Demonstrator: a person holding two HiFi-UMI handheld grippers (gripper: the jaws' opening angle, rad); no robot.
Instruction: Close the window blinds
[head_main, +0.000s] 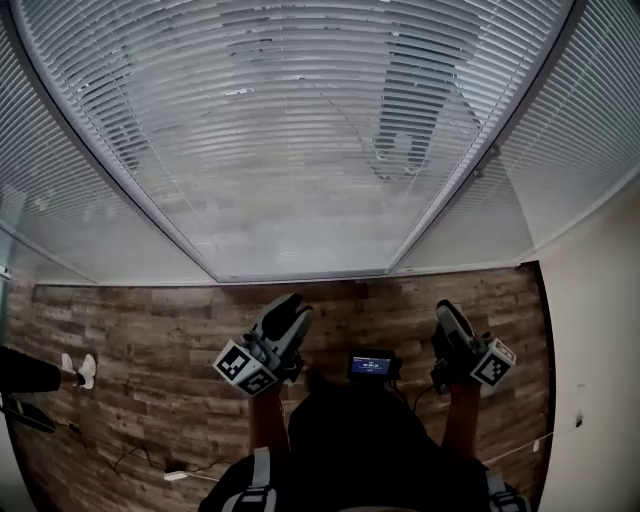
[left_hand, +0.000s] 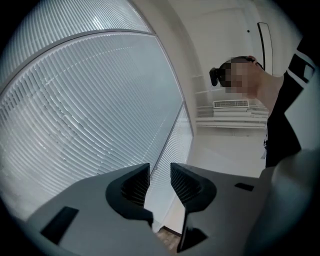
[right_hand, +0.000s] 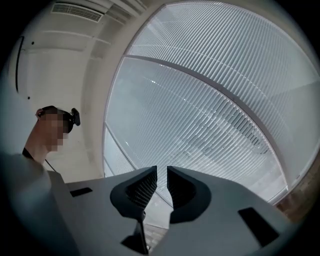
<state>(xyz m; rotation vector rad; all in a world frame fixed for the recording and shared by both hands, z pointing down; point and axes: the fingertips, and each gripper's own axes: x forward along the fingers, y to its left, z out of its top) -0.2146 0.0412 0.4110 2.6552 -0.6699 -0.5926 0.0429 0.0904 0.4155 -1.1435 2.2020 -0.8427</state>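
Blinds (head_main: 300, 150): hang full length over the window panes, reaching the wooden floor (head_main: 150, 340).
Left tool (head_main: 285, 312): jaws a little apart, nothing between them; it points up at the blinds and is clear of the slats.
Right tool (head_main: 452, 318): jaws nearly together with a thin gap, empty; also aimed up at the blinds without touching them.
Relation: the blinds lie ahead of and above both tools.
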